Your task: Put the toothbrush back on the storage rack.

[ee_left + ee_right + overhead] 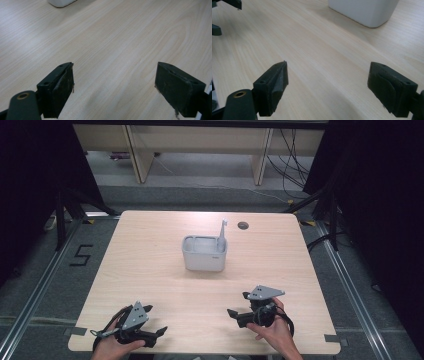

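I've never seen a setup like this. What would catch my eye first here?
Probably the white tub standing alone mid-table, with a pale tool handle sticking up from its right corner. Next, the person's two hands at the table's near edge, each holding a black device: the left gripper and the right gripper, both with jaws wide apart and holding nothing. The light wooden table also has a small dark hole near its far edge.

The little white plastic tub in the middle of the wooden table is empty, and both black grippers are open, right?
Not quite: the white plastic tub is not empty. The high view shows a pale grey upright tool standing in its right end. Both the left gripper and right gripper are open, over the wooden table.
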`<state>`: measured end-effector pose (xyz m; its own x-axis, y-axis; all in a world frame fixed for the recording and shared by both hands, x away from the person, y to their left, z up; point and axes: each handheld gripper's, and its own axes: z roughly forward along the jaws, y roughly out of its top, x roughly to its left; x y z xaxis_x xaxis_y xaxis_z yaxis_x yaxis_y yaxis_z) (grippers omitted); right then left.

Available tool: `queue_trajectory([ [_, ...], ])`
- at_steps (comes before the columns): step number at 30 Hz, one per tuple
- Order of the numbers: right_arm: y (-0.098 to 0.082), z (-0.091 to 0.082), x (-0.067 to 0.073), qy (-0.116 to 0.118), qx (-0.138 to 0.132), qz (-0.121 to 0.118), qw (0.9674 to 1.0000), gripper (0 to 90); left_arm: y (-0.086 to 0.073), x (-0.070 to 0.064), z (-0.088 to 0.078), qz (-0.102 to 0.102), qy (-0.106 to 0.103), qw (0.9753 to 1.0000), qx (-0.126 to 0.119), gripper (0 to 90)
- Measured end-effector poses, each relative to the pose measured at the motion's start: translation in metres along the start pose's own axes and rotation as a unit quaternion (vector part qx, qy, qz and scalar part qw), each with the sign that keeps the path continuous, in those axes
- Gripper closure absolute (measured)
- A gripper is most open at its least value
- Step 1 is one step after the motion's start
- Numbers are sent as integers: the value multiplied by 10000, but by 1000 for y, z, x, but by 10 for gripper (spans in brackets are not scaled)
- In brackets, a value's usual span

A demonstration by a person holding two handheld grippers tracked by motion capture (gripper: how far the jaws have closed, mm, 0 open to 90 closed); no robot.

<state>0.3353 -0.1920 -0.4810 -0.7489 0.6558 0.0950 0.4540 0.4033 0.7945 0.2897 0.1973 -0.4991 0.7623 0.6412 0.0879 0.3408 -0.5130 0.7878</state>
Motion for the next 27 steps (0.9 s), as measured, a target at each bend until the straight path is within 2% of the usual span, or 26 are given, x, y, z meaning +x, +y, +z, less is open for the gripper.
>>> queue_trajectory([
  [2,-2,-2,2,47,50,122,9999,170,0,0,0,-1,4,10000,-3,151],
  [3,-3,-2,1,36,29,22,10000,166,0,0,0,0,5,10000,-3,151],
  [4,-4,-2,2,40,48,99,9999,166,0,-1,0,-27,31,10000,-39,151],
  [6,-7,-3,2,98,88,45,9999,167,0,0,0,-17,33,10000,-31,151],
  [7,-8,-4,3,9,44,2,10000,166,0,-1,0,-21,33,10000,-34,151],
  [9,-10,-6,4,121,112,49,9999,167,0,0,0,-1,2,10000,-4,151],
  [13,-15,-9,5,54,182,114,9998,168,0,-1,0,-15,15,10000,26,151],
  [14,-16,-8,5,132,156,76,9998,168,0,-1,0,-20,14,10000,27,151],
  [15,-17,-9,7,84,200,229,9995,168,0,-1,0,-15,26,10000,-26,151],
  [16,-17,-9,5,136,149,89,9998,167,0,-1,0,-15,29,10000,-30,151],
  [17,-17,-9,4,213,212,51,9995,167,0,-1,0,-16,29,10000,-33,151],
  [18,-19,-11,6,110,200,97,9997,166,0,-1,-1,-7,16,10000,35,151],
  [21,-21,-13,7,46,224,-9,9997,166,0,-2,0,-76,2,10000,-40,151],
  [23,-22,-12,8,173,308,13,9994,166,0,-2,0,-60,9,10000,-31,151],
  [24,-24,-14,11,50,315,102,9994,166,0,-1,-1,9,9,10000,19,151],
  [25,-25,-14,9,71,298,-23,9995,166,0,-1,-1,14,4,10000,19,151],
  [27,-27,-15,10,55,358,6,9993,166,1,-1,-1,1,4,10000,21,151],
])
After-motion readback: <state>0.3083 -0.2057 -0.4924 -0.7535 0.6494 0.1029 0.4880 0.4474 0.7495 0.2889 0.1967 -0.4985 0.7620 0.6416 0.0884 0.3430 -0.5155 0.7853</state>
